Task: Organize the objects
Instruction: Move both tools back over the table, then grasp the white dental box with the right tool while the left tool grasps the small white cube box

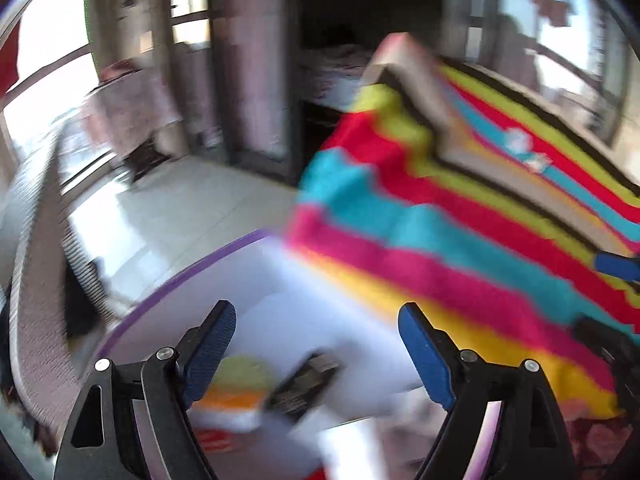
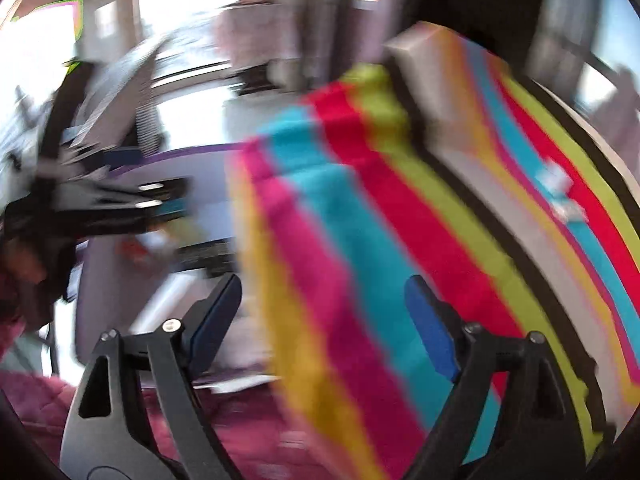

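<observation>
A striped towel (image 1: 460, 216), banded in red, yellow-green, turquoise, magenta and orange, is seen draped over a boxy grey object (image 1: 416, 92) whose corner pokes out at the towel's upper end. In the left wrist view the stripes, and with them the towel's long axis, run from the upper middle down toward the lower right; in the right wrist view the same towel (image 2: 360, 240) is seen with its stripes sweeping from the upper middle down toward the lower right edge. Both views are heavily smeared, so the towel's edges cannot be told exactly. Beside the towel, on its left, a white surface with a purple rim (image 1: 192, 276) is visible, and on it a dark flat item (image 1: 304, 380) and a yellow-and-orange item (image 1: 236, 384), both too blurred to be named. The left gripper (image 1: 316, 344) is held with its blue-padded fingers (image 1: 210, 344) spread wide, nothing being pinched between them; the white surface lies beyond the gap, and the towel's lower edge is just beside the right-hand finger. The right gripper (image 2: 324, 320) is likewise spread wide, its fingers (image 2: 430, 328) apart with the towel seen past them; whether a pad touches the cloth cannot be told. A maroon fabric (image 2: 248, 432) lies below the towel in the right wrist view.
</observation>
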Demonstrator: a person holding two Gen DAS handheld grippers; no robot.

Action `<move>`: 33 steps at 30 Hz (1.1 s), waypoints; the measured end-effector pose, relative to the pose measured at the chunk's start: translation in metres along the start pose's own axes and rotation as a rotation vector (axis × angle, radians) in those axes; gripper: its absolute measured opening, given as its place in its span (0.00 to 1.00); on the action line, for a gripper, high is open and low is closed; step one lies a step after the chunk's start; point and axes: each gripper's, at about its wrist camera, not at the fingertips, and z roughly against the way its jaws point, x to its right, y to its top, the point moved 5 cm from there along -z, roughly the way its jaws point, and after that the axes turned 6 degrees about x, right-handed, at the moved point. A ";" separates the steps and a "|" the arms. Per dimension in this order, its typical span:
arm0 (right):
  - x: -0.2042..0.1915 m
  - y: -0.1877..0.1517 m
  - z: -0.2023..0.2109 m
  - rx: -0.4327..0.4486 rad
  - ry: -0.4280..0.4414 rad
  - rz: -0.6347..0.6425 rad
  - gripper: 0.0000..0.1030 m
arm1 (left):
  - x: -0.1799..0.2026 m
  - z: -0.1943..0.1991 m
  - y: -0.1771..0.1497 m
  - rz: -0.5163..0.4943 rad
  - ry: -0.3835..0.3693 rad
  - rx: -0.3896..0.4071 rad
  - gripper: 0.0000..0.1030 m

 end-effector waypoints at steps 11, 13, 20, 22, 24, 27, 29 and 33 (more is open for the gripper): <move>0.238 -0.021 -0.048 -0.079 -0.315 -0.526 0.85 | 0.191 -0.121 0.079 -0.118 -0.258 -0.037 0.85; 0.272 -0.018 -0.058 -0.066 -0.332 -0.614 0.85 | 0.209 -0.144 0.088 -0.127 -0.239 -0.058 0.85; 0.348 0.010 -0.114 -0.039 -0.366 -0.846 0.85 | 0.223 -0.165 0.084 -0.133 -0.246 -0.107 0.94; 0.354 0.023 -0.131 -0.047 -0.380 -0.838 0.85 | 0.224 -0.165 0.084 -0.119 -0.269 -0.108 0.97; 0.359 0.033 -0.148 -0.059 -0.426 -0.815 0.85 | 0.224 -0.166 0.083 -0.118 -0.268 -0.109 0.98; 0.369 0.044 -0.165 -0.082 -0.497 -0.772 0.86 | 0.224 -0.167 0.083 -0.136 -0.258 -0.115 0.99; 0.372 0.044 -0.169 -0.141 -0.550 -0.717 0.86 | 0.223 -0.168 0.083 -0.136 -0.260 -0.116 0.99; 0.361 0.034 -0.146 -0.128 -0.481 -0.597 0.34 | 0.223 -0.168 0.083 -0.136 -0.259 -0.116 0.99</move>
